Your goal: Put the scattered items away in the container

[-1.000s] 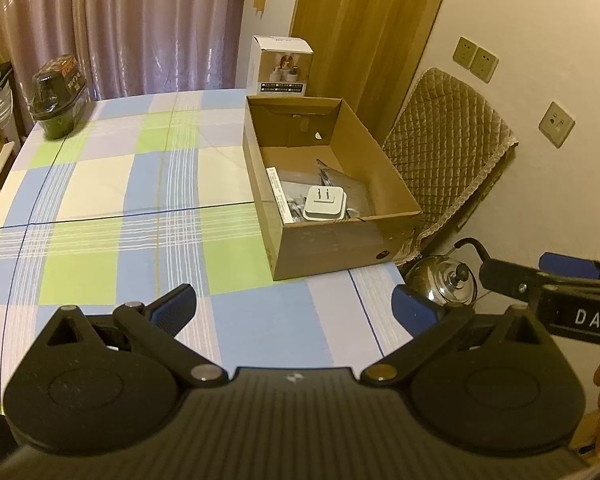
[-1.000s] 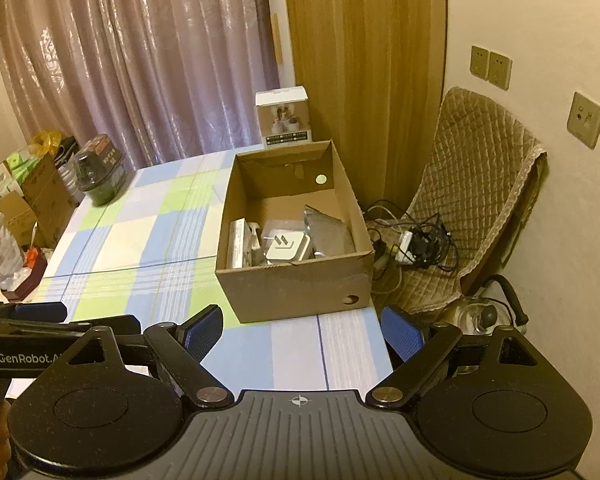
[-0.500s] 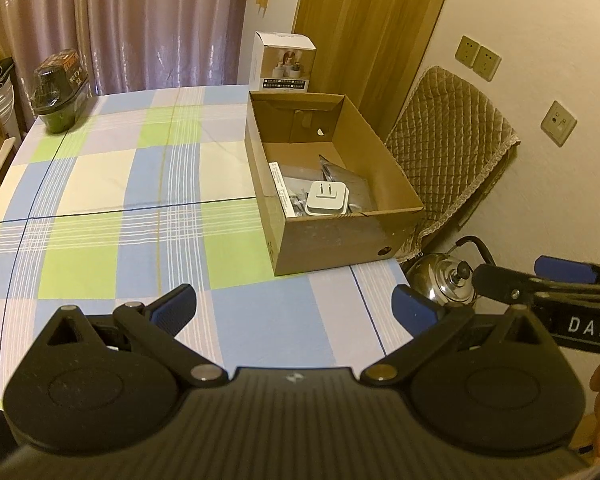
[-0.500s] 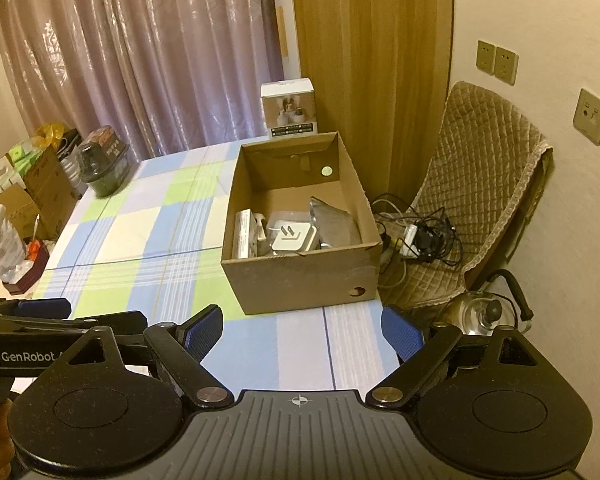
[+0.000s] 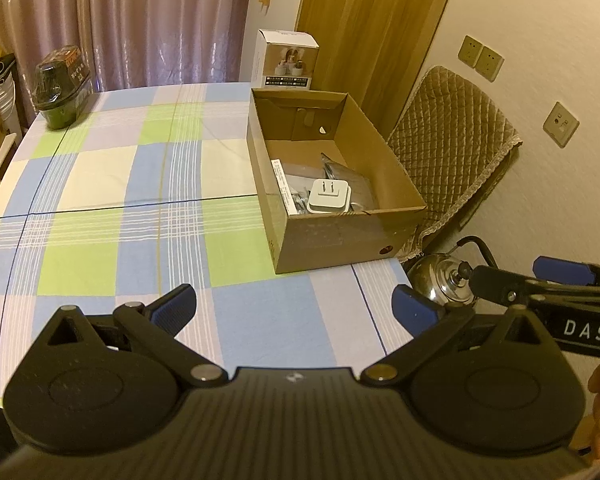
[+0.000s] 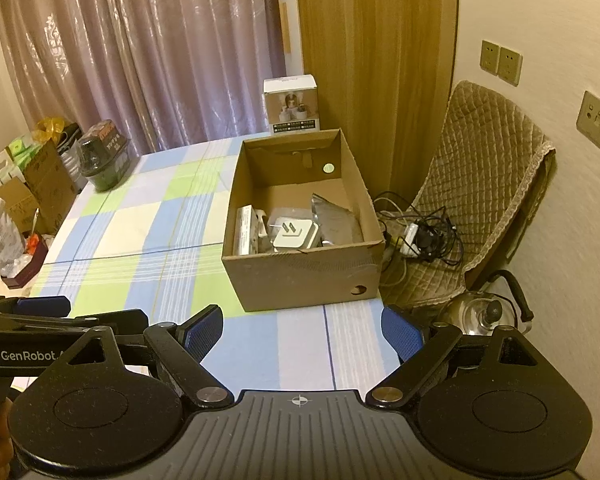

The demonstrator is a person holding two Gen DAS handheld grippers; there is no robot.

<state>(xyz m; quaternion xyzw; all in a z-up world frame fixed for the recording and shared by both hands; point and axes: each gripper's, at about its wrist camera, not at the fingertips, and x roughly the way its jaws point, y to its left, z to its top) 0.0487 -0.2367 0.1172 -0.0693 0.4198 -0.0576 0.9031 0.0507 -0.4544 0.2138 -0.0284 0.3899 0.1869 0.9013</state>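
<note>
Since the earlier frames nothing on the tabletop has shifted; only the views have crept slightly, and both grippers hover as before. The left gripper (image 5: 294, 304) and right gripper (image 6: 302, 330) are spread wide with nothing between the blue pads, above the near edge of the checked tablecloth (image 5: 140, 184). The cardboard box (image 5: 340, 236) sits at the table's right edge, holding a white plug adapter (image 5: 328, 196), a grey pouch (image 6: 336, 220) and a white packet (image 6: 244, 234).
</note>
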